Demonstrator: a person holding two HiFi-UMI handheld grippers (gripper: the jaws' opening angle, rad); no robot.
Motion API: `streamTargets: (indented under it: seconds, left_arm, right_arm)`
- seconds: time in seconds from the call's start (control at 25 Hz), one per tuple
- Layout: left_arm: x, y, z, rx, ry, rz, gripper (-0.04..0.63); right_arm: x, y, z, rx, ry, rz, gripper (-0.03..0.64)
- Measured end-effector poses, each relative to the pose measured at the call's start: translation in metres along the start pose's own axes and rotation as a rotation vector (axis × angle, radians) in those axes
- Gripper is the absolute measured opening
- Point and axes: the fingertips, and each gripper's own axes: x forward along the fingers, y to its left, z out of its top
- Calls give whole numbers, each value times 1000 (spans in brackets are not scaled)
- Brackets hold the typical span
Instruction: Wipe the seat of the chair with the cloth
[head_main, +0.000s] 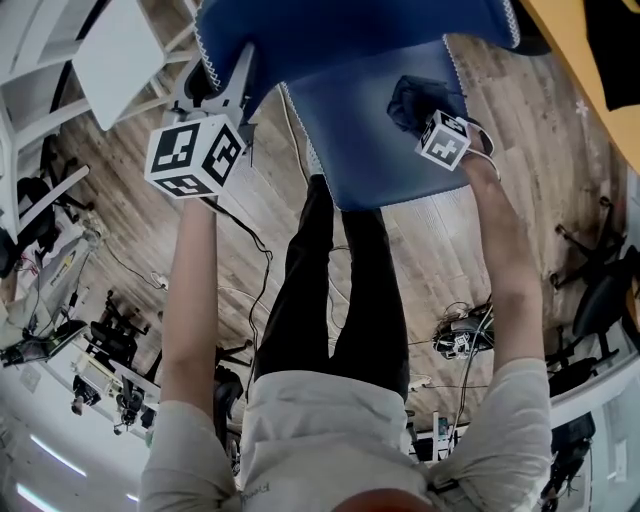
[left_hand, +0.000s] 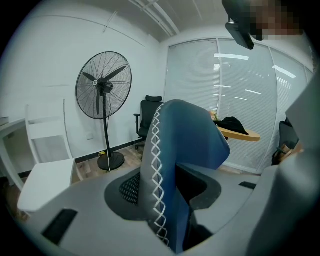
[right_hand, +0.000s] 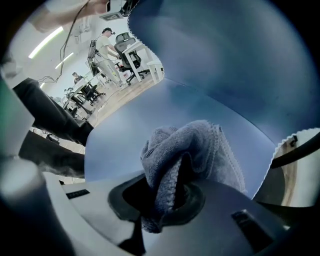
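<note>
Cloth (right_hand: 200, 145) is pinched, all bunched up, in the jaws of the right gripper (right_hand: 175, 195) and pushed onto the blue seat (right_hand: 125, 135) right under the fingertips, while the stitched backrest edge (left_hand: 159, 165) is clamped between the fingers of the left gripper (left_hand: 165, 200), probably so the chair (head_main: 380, 130) gets steadied.

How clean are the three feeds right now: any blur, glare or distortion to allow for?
Head view: evenly lit, bent at the rim, cloth reads dark on the seat. Left gripper view: black fisheye corners, bright blinds, stitched chair edge crisp. Right gripper view: cloth sharp, seat beyond it soft.
</note>
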Motion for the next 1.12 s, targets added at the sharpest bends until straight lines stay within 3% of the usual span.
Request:
streamTargets:
  seconds: [0.16,0.6,1.12]
  left_arm:
    - [1,1,0,-8,1,11,187]
    - [-1,0,0,-9,0,24,189]
    - [3,2,-1,4,-11,8,187]
  right_arm:
    - [-10,-11,-24,73,-8,-22,44]
    - [-29,-18,-88,573,-234,-168,44]
    - [-30,-7,-111,1116,-448,-363,44]
